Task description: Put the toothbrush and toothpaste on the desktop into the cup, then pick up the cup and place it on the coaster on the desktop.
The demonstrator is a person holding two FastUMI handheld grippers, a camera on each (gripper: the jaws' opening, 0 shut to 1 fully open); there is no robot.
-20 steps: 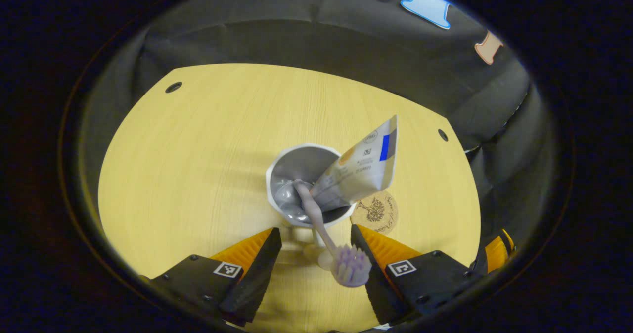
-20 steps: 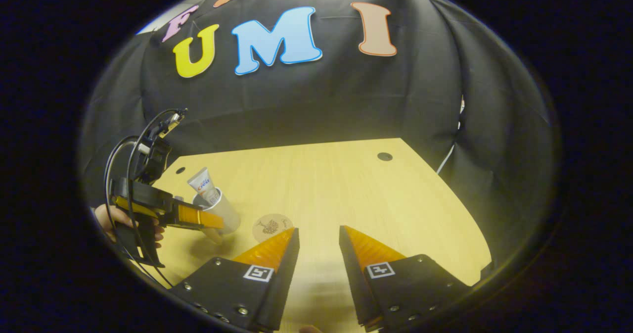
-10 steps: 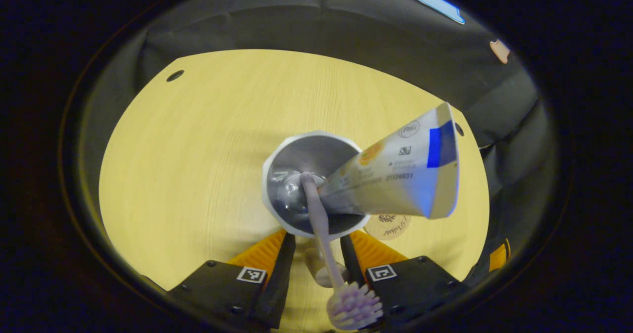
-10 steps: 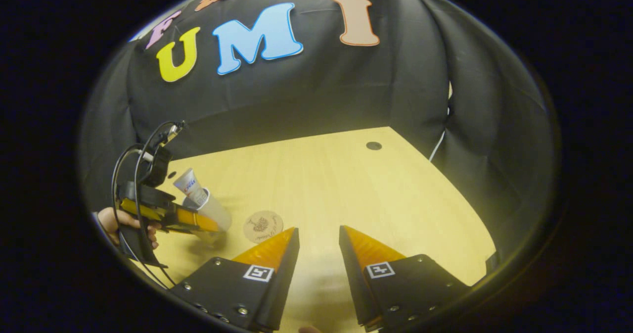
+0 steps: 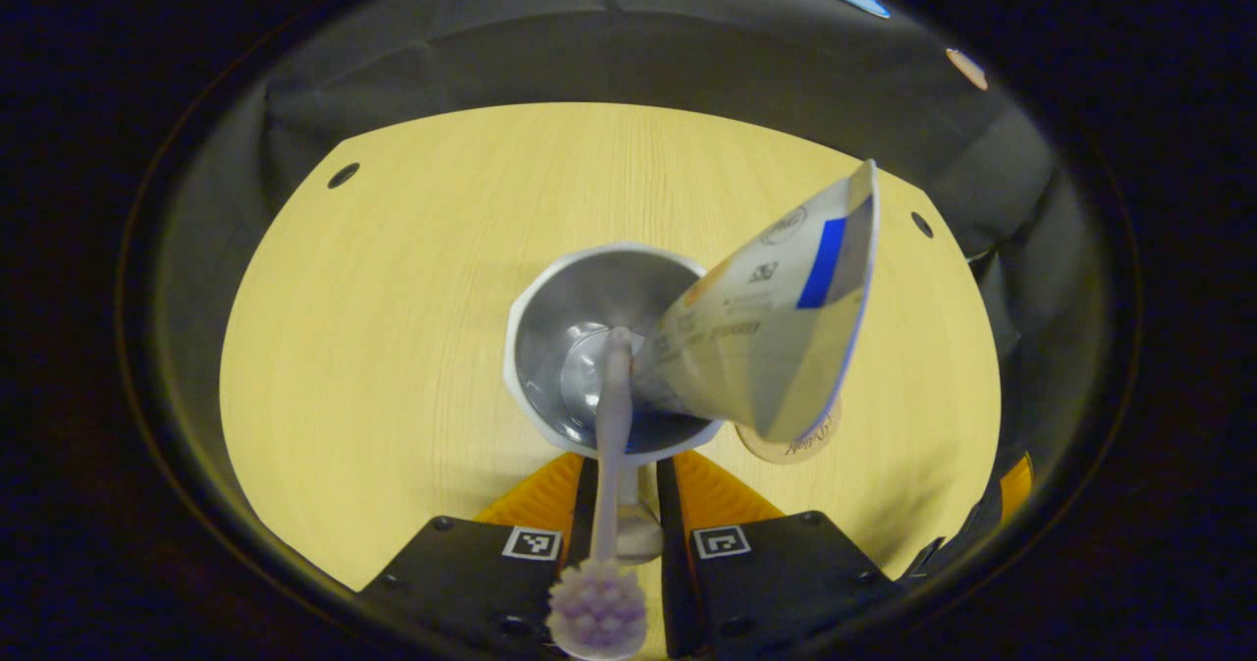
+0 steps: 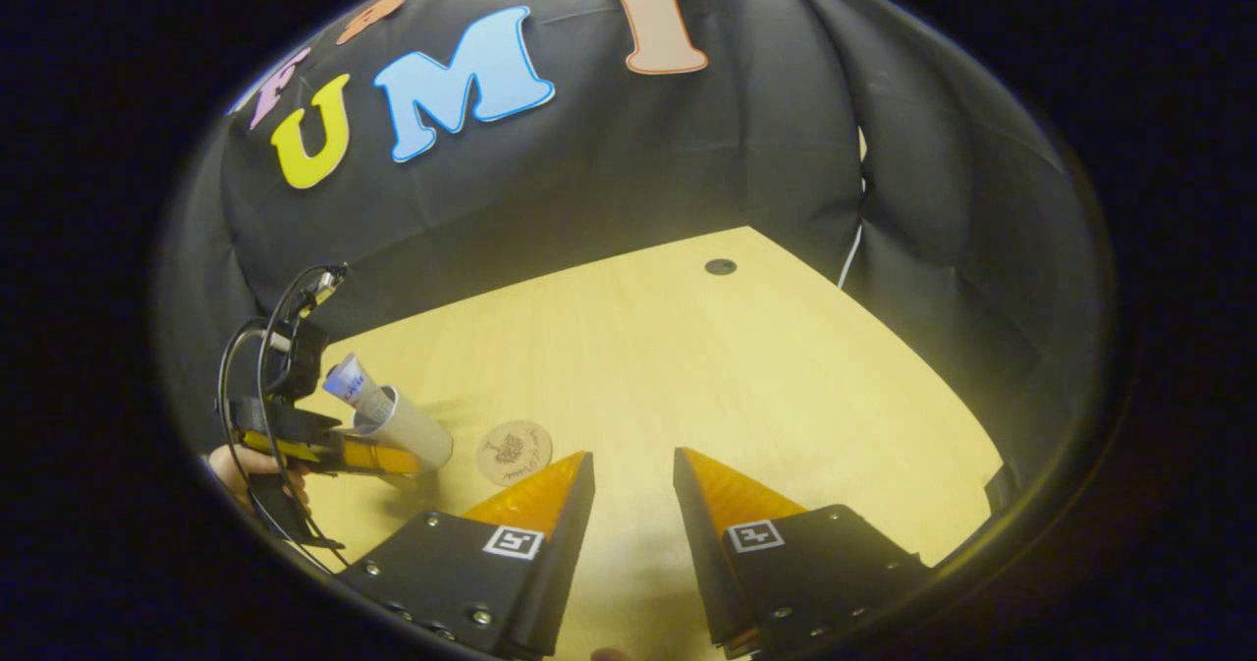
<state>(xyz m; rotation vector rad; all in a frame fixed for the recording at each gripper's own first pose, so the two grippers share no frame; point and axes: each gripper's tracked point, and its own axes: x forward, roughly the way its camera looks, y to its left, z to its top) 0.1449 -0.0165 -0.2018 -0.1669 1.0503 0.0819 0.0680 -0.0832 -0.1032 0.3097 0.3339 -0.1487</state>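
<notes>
Both left gripper (image 5: 628,489) jaws clamp the cup (image 5: 611,352) (handle, apparently); coaster (image 5: 797,438) lies just right of the cup.

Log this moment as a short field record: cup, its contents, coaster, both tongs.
cup: grey cup tilted, mouth toward the left camera
contents: toothbrush and toothpaste both inside, sticking out
coaster: round coaster flat on the desktop, beside the cup, nothing on it
left tongs: left tongs closed on the cup's handle
right tongs: right tongs open, holding nothing, above the desktop
</notes>
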